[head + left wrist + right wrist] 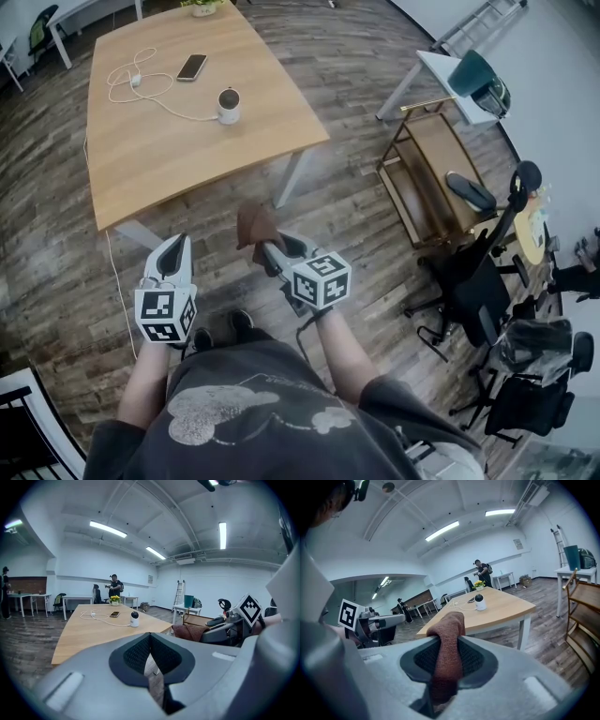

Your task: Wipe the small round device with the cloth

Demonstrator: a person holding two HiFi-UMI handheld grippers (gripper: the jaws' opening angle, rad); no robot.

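The person stands on the wooden floor (56, 281), well apart from the table (141, 169), and holds both tools low in front of the body. The right gripper (270, 251) has its jaws pinching a brown cloth (449, 644). The cloth is clamped around its middle, so one folded end rises above the jaws and is free for rubbing. The left gripper (176, 246) carries nothing: its two dark pads are pressed together at the tip, and only the floor shows below them. The small round device (229, 105), white with a dark face, stands upright on the table, towards its right edge. A white cable (131, 80) runs from it and lies in loose loops, and a phone (192, 67) lies flat just beyond. I judge that the wiping is not yet begun, because the cloth is far from the device and the person must first come to the table. The left gripper is probably kept empty so that it can steady the device. It looks light and could slide or tip under the cloth, and the cable could drag.
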